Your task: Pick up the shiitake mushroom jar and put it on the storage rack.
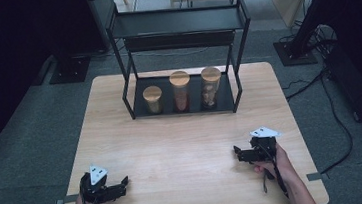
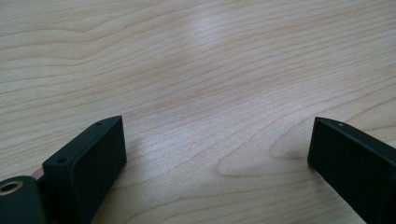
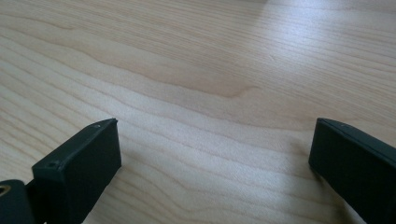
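Observation:
Three glass jars with wooden lids stand in a row on the bottom shelf of a black metal rack [image 1: 177,22] at the table's far side: a short jar [image 1: 153,100], a tall jar with reddish contents [image 1: 181,91] and a tall jar with brownish contents [image 1: 211,87]. My left gripper [image 1: 124,181] rests near the front left corner, jaws pointing right. My right gripper [image 1: 236,151] sits near the front right, jaws pointing left. In the left gripper view the left gripper [image 2: 217,126] stands open over bare wood. The right gripper [image 3: 215,126] is likewise open, with nothing between its jaws.
The light wooden table [image 1: 182,137] is bare between the grippers and the rack. The rack's upper shelf is empty. Dark stand bases [image 1: 69,70] sit on the grey floor behind the table, and cables [image 1: 338,117] run along the right.

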{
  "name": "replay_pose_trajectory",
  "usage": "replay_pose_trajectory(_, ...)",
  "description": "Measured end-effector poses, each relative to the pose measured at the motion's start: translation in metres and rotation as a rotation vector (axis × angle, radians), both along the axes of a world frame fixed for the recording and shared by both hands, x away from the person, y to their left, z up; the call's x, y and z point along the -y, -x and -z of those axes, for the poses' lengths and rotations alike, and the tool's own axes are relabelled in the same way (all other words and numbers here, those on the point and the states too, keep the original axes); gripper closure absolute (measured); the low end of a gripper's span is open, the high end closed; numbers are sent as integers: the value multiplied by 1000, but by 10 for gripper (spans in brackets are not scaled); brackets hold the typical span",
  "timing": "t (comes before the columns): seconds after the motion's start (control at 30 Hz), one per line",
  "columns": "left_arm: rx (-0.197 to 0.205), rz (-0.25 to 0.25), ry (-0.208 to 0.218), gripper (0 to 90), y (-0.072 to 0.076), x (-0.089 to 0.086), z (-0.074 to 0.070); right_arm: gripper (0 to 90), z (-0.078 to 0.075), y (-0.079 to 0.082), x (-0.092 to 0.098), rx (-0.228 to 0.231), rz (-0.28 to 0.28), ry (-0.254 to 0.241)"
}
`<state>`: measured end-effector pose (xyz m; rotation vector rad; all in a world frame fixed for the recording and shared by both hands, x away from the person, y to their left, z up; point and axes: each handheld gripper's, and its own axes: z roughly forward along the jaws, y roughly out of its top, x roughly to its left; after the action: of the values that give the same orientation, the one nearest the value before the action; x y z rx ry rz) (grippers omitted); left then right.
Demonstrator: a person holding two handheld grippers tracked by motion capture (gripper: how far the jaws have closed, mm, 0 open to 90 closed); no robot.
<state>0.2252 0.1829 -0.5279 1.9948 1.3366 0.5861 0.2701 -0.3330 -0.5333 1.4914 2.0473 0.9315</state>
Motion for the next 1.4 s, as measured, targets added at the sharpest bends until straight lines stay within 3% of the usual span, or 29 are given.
replay_pose_trajectory(1.4, -1, -4, -10, 46, 0, 0, 0, 17, 1, 36, 44, -3, 33, 24)
